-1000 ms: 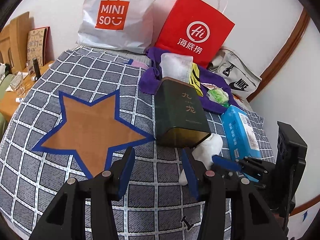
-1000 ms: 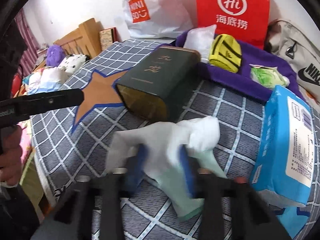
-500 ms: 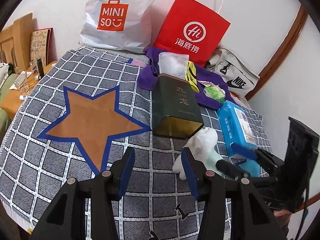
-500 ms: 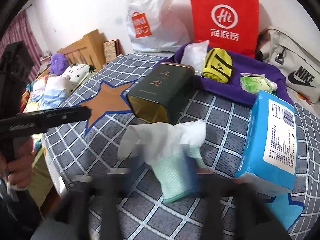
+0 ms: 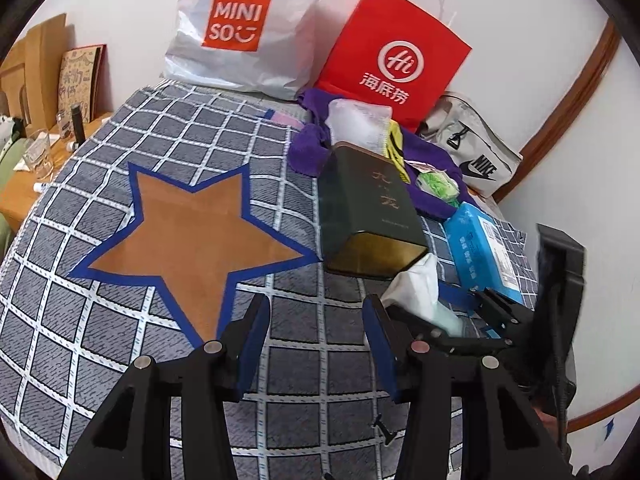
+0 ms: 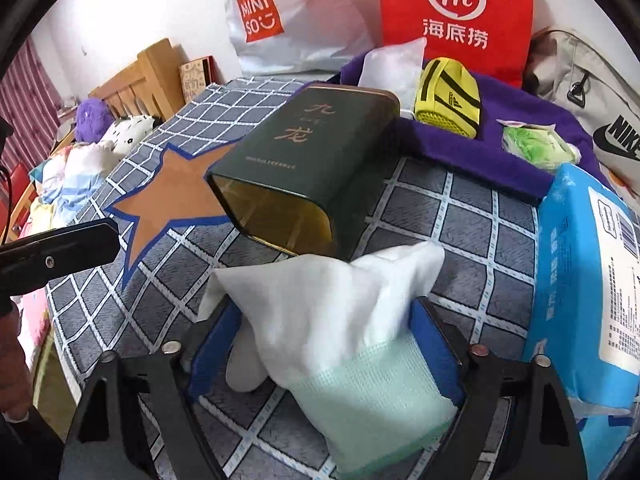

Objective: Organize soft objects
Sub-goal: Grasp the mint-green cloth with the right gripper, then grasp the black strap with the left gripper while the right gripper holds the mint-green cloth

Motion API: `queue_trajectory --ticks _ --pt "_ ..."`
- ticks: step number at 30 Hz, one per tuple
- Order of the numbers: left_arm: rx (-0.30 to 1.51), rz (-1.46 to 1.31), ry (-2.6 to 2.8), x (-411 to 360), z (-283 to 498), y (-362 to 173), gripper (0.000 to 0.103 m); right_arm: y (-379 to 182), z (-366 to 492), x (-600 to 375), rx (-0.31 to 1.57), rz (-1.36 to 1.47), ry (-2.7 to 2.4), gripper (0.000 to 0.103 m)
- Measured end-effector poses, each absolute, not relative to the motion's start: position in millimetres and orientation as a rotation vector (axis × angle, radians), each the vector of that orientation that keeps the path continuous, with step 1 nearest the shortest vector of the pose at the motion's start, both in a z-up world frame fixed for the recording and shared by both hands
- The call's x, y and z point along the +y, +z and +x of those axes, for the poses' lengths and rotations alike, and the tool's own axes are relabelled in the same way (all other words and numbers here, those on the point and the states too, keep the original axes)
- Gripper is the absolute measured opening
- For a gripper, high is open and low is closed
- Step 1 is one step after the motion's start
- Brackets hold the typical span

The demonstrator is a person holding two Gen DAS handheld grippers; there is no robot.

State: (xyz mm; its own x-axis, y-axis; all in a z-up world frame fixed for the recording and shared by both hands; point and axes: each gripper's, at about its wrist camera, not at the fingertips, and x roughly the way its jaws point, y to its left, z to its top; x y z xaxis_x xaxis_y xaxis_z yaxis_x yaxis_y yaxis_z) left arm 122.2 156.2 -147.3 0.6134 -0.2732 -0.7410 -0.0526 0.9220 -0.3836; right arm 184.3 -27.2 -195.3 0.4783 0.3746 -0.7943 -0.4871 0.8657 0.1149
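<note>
A white cloth (image 6: 320,280) with a mint-green waffle part (image 6: 372,392) lies on the checked blanket just in front of the open mouth of a dark green tin (image 6: 312,148). My right gripper (image 6: 324,332) straddles the cloth. Its jaws are closing with the cloth between them, and a gap still shows at the left pad. In the left wrist view the cloth (image 5: 416,284) sits between the right gripper's fingers (image 5: 456,294). My left gripper (image 5: 316,308) hovers open over the blanket with nothing between its pads.
A blue tissue pack (image 6: 588,280) lies right of the cloth. Behind the tin, a purple cloth (image 6: 460,144) carries a yellow pouch (image 6: 448,98), a green packet (image 6: 536,146) and a white pouch (image 6: 392,66). A red bag (image 5: 392,60), a white Miniso bag (image 5: 248,28) and a Nike bag (image 5: 476,156) line the wall.
The right gripper, shut on the cloth a second ago, let it go, drew back with wide jaws, and now sits around the cloth again. The left gripper stayed put.
</note>
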Motion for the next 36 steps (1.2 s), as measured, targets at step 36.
queue_trajectory --ticks 36 --pt "1.006 -0.074 -0.279 29 137 -173 0.046 -172 104 -188 0.923 0.024 0.457 0.014"
